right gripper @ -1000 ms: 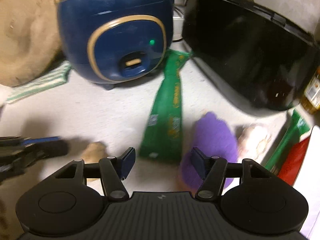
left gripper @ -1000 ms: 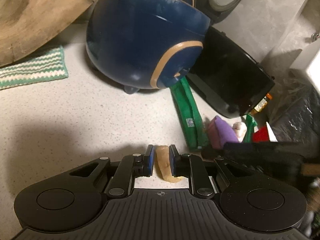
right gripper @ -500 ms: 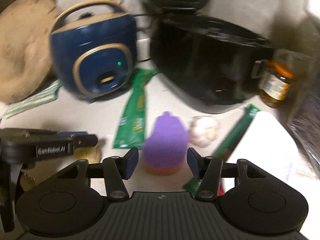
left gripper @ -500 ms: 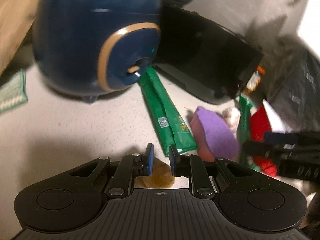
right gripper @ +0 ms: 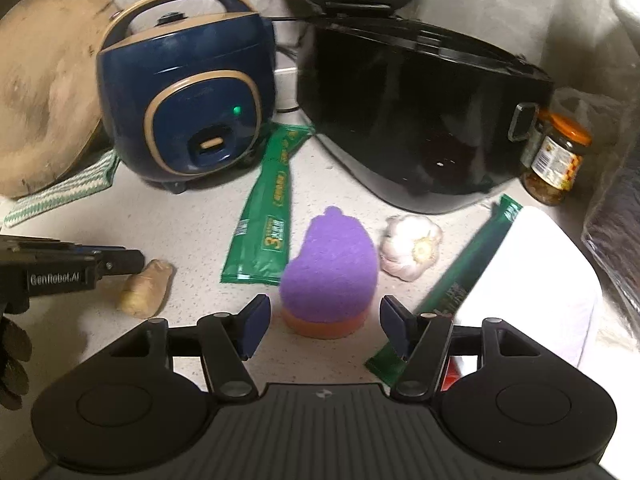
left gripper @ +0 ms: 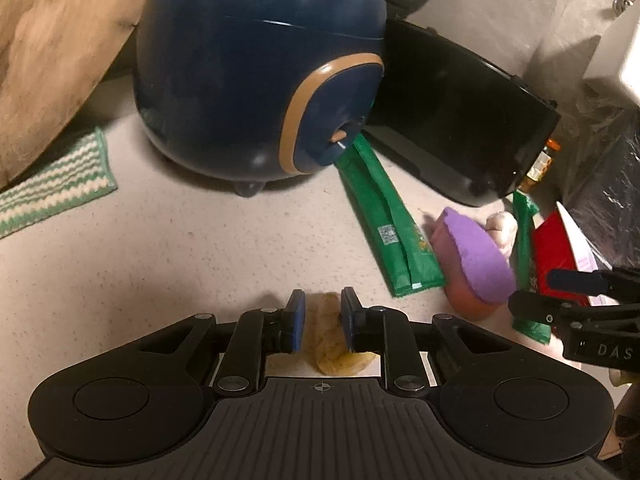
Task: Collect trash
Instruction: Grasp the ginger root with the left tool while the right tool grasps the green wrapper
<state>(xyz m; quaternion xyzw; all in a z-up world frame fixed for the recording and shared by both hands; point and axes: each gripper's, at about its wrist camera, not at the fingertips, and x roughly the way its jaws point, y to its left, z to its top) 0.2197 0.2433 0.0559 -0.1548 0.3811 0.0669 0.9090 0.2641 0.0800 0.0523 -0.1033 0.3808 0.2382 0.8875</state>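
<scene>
- Trash first: a long green wrapper (right gripper: 264, 236) lies flat on the counter (right gripper: 200, 216), running from the foot of the blue rice cooker (right gripper: 188, 100) towards the sponge (right gripper: 328, 268).
- A second green wrapper (right gripper: 460, 280) lies off to the right, its far side tucked under a white sheet (right gripper: 528, 280).
- Neither wrapper is held, so by my reading the collecting has barely begun; both are left to do.
- Now the ginger (left gripper: 328, 336), a small knob on the counter just left of the long wrapper, which may count as a scrap too.
- Left tongs (left gripper: 322, 320) sit right over it, fingers drawn close on either side of the knob. Whether they actually pinch it, I cannot tell; the right-hand view suggests it may lie on the counter beneath them.
- Right tongs (right gripper: 325, 330) hover with fingers wide apart, empty, the purple-topped sponge sitting between and just beyond them.
- Garlic (right gripper: 412, 252) rests just right of the sponge, a whole bulb.
- Containers: the rice cooker is closed with its green light on; the black cooker (right gripper: 420, 112) shows nothing of its inside.
- A jar (right gripper: 560, 152) with an orange lid stands beside the black cooker, something dark and chunky inside.
- A dark bag (right gripper: 616, 240) sits at the far right, perhaps where the trash goes; its contents are hidden.
</scene>
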